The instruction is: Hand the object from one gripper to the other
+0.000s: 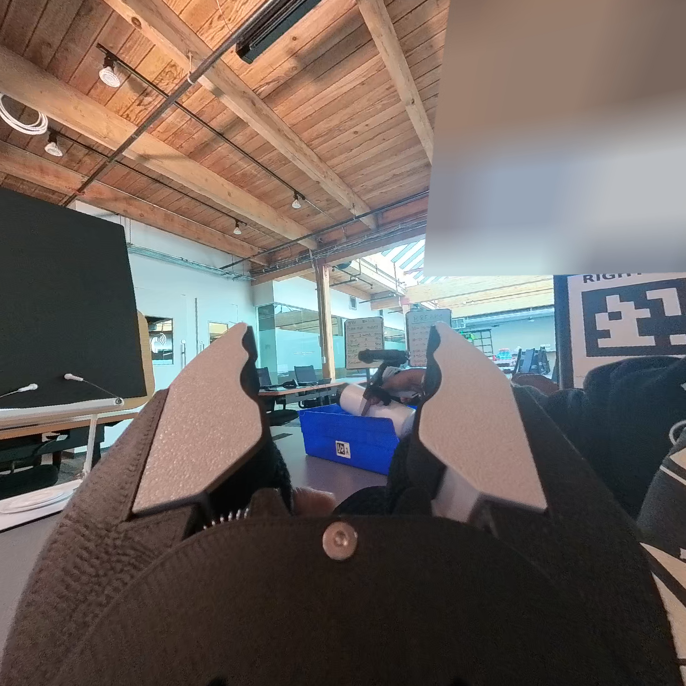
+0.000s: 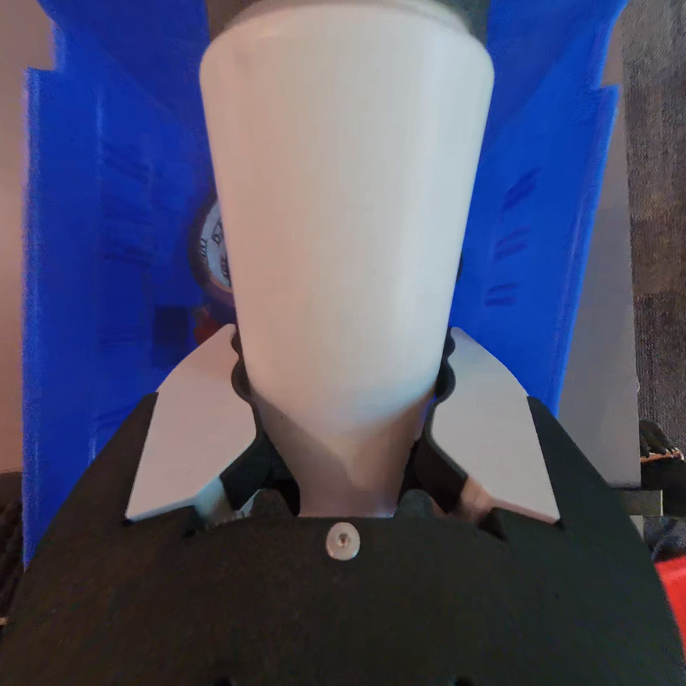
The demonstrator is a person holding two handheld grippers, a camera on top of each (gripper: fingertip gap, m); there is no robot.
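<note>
A white tapered cup (image 2: 345, 208) fills the right wrist view, narrow end between my fingers. My right gripper (image 2: 343, 334) is shut on the cup and holds it over a blue bin (image 2: 111, 222). In the left wrist view the cup (image 1: 375, 406) shows far off, lying tilted above the blue bin (image 1: 349, 438), with the right gripper (image 1: 378, 386) and a hand on it. My left gripper (image 1: 341, 330) is open and empty, low over the dark table (image 1: 334, 479), and points towards the bin from some distance.
A round labelled item (image 2: 215, 252) lies in the bin, partly hidden by the cup. A black panel (image 1: 63, 293) stands at the left. A black-and-white marker board (image 1: 631, 315) and dark clothing are close at the right. A red thing (image 2: 673, 601) sits at the right edge. My right fingertips sit around 55 centimeters from my left ones.
</note>
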